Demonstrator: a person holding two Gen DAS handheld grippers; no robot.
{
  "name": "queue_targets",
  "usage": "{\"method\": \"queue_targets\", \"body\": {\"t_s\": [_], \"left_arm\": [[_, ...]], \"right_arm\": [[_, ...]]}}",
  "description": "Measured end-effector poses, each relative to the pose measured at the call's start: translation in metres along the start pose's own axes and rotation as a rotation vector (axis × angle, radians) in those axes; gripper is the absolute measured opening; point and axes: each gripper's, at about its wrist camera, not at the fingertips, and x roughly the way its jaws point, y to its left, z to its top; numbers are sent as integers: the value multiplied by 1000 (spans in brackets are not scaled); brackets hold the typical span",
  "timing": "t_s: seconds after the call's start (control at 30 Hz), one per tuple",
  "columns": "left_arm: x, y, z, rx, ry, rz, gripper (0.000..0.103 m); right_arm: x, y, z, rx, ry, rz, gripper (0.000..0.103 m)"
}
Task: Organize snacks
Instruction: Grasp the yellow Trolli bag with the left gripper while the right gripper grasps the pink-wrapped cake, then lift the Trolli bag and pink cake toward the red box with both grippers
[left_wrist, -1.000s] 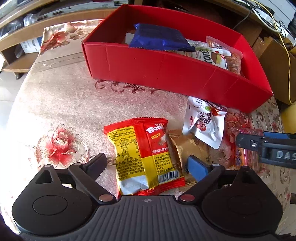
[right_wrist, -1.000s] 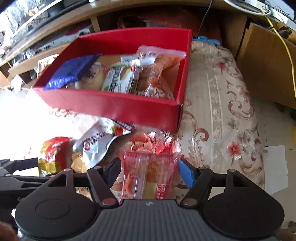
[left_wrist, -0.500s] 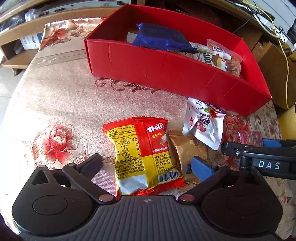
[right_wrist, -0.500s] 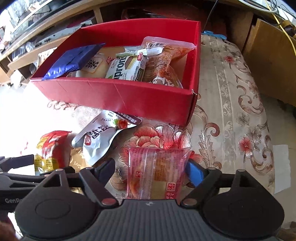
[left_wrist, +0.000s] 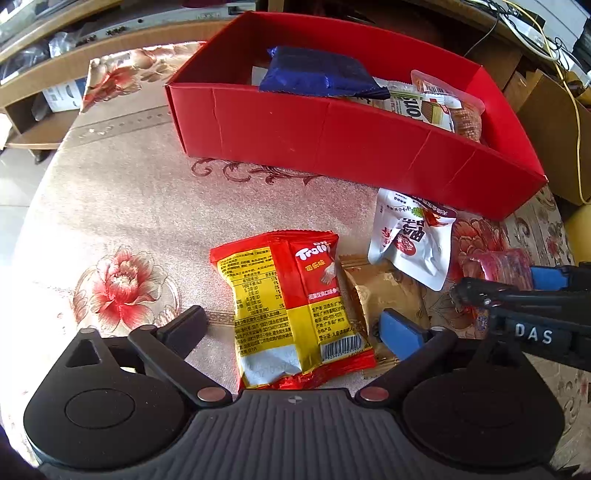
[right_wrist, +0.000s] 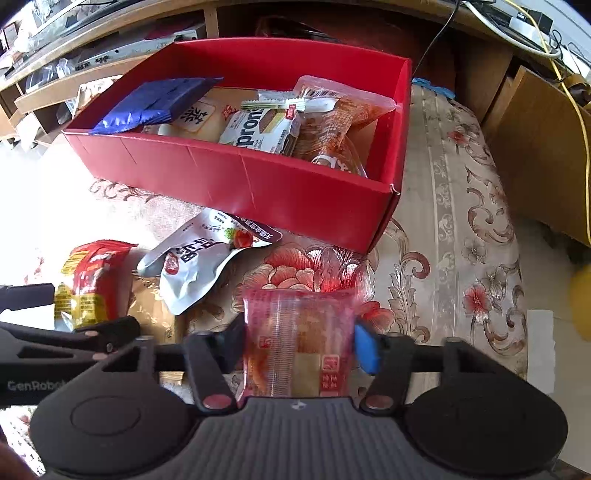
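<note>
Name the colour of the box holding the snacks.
Plain red box, clearest in the right wrist view.

— Where do you reckon you are?
— A home living room: you see a floral tablecloth (left_wrist: 122, 221) on a round table, low wooden shelving (left_wrist: 44, 92) behind with media boxes, cables (right_wrist: 569, 85) trailing, tiled floor (left_wrist: 14, 173) beside.

"Trolli" on red-yellow packet (left_wrist: 291, 306); "DAS" on right gripper (left_wrist: 495, 284) (side lettering).
</note>
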Motion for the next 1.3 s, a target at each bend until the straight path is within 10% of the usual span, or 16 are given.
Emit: {"method": "queue_targets", "body": {"t_s": [0.27, 1.3], "left_arm": [[-10, 3, -7, 42, -19, 43, 70], [-34, -13, -24, 101, -76, 13, 63]], "right_arm": [[-7, 10, -11, -27, 1, 3, 52], [-37, 18, -11, -18, -75, 27, 52]]}}
